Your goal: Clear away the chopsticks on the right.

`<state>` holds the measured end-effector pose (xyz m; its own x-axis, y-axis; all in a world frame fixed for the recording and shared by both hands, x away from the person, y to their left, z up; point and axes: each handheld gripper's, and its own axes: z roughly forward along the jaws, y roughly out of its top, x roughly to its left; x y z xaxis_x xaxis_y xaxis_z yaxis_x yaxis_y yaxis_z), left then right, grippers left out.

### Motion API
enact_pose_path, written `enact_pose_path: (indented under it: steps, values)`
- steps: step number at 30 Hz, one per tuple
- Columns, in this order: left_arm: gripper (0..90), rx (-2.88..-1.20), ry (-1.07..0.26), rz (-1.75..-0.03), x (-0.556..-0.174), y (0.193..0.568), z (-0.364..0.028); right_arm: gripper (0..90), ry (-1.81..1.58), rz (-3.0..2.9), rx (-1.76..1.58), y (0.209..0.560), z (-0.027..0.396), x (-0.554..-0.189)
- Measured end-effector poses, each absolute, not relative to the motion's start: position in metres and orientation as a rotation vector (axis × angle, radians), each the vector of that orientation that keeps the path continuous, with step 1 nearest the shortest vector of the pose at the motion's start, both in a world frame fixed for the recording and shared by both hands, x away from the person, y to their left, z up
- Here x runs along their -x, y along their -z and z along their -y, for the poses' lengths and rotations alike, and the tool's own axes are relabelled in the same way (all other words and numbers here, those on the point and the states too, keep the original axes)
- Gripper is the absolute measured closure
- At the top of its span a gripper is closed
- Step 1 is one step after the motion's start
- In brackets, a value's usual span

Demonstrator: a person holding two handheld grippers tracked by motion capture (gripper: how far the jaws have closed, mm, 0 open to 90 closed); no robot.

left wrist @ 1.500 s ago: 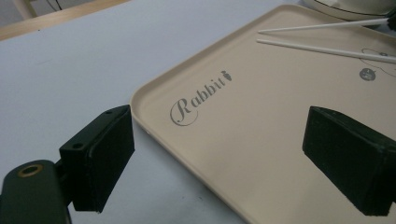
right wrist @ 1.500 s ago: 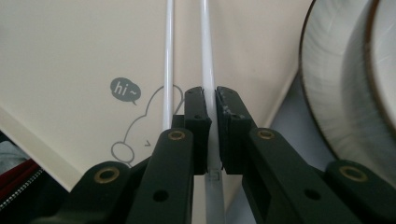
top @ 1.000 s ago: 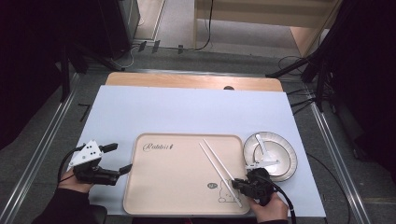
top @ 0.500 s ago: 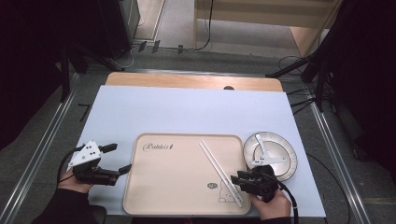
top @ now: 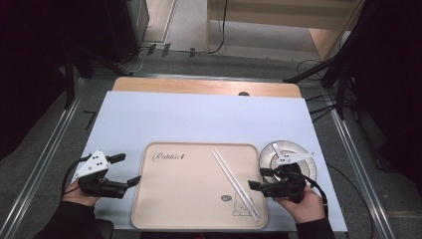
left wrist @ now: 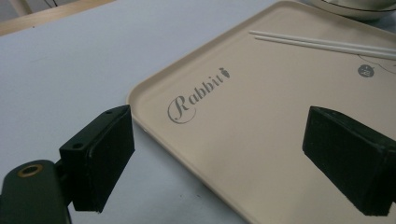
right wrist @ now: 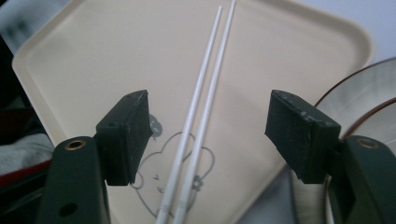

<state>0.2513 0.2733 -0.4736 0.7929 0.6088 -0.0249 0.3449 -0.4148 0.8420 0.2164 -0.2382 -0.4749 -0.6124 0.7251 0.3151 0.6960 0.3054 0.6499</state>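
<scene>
A beige tray (top: 189,194) printed with "Rabbit" lies at the near edge of the table. Two white chopsticks (top: 234,181) rest side by side on its right half. My right gripper (top: 256,179) hovers at the tray's right rim. Its jaws have just been opening and now stand open. In the right gripper view the chopsticks (right wrist: 205,93) pass below the gap of the right gripper (right wrist: 210,135), untouched by either pad. My left gripper (top: 128,170) stands open at the tray's left edge, and in its own view the left gripper (left wrist: 233,158) straddles the tray's rim (left wrist: 140,100), holding nothing.
A white plate (top: 293,152) with a dark rim line sits just right of the tray, beside the right hand. A pale blue sheet (top: 199,119) covers the table, with a wooden strip (top: 199,85) along the far edge. Cables and stands crowd the floor beyond.
The right gripper has opened and lifted away from the chopsticks, drifting towards the plate. The chopsticks stay on the tray. The left gripper has kept still.
</scene>
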Motion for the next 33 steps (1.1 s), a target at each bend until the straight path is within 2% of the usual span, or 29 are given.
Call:
enact_pose_path:
  steps: [5,16,33]
  values:
    - [9.3,-2.046,-0.353,-0.721,-0.252,0.475,-0.275,27.6,-1.196,-2.513,-1.226,0.465,0.252,-0.221]
    - [9.2,-2.050,-0.334,-0.713,-0.252,0.475,-0.275,27.0,-1.252,-2.493,-1.190,0.465,0.290,-0.221]
    - [9.2,-2.049,-0.333,-0.710,-0.251,0.475,-0.275,26.9,-1.245,-2.478,-1.224,0.468,0.295,-0.220]
